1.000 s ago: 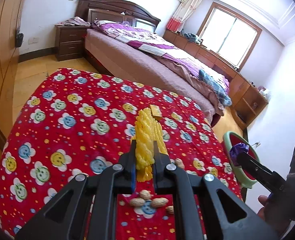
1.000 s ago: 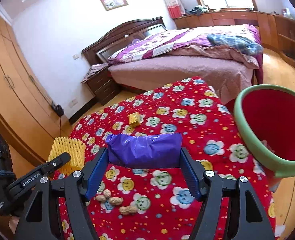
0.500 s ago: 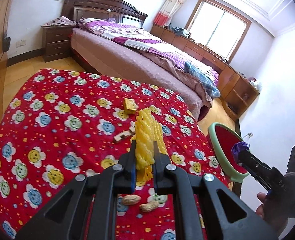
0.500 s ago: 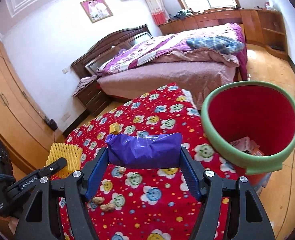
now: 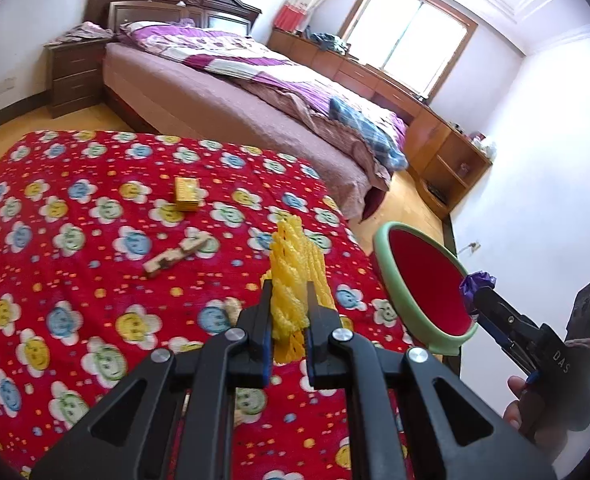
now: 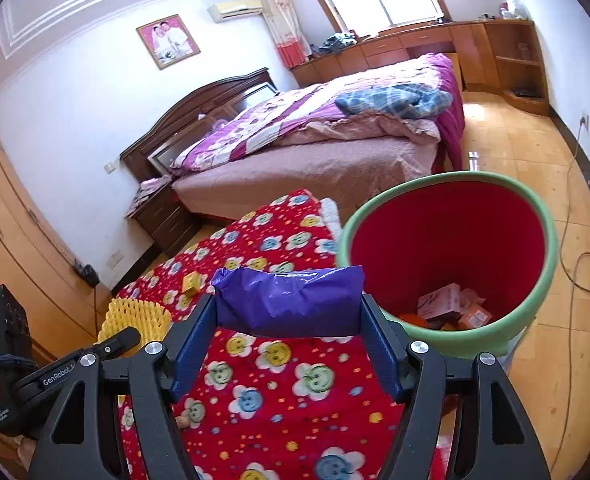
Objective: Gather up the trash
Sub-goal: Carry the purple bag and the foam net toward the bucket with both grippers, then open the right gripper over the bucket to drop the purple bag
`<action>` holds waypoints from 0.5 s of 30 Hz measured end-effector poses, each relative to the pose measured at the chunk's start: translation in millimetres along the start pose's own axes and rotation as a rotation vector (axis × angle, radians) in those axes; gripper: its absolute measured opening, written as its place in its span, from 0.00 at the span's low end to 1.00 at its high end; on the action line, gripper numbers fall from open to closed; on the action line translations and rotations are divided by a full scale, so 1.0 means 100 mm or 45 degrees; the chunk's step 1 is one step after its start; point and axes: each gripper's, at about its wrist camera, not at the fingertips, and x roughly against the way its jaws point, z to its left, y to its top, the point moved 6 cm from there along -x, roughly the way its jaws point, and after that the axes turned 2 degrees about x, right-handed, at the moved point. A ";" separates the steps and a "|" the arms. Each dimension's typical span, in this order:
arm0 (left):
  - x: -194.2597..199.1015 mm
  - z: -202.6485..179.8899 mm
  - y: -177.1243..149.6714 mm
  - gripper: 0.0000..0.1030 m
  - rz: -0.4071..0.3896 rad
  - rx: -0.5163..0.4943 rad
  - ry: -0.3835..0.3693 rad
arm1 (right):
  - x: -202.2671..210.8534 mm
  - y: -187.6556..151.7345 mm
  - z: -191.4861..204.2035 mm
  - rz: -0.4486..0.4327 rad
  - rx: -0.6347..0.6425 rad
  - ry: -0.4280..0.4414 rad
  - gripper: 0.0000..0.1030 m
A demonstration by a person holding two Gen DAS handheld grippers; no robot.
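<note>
Beside the red trash bin [image 6: 495,340], the left gripper [image 5: 289,316] pinches yellow foam netting [image 5: 295,280] while the right gripper [image 6: 289,308] clamps a purple wrapper [image 6: 289,298].

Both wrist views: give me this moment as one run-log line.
left gripper: shut on yellow foam net | right gripper: shut on purple bag | bin: beside table, holds trash
</note>
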 end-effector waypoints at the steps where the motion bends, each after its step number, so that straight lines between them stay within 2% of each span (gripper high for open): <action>1: -0.03 -0.04 0.00 0.11 0.004 -0.011 -0.006 | 0.01 0.01 -0.05 -0.004 -0.006 -0.010 0.70; 15: -0.46 -0.51 0.05 0.11 0.059 -0.085 -0.095 | -0.08 0.18 -0.83 -0.030 -0.115 -0.211 0.70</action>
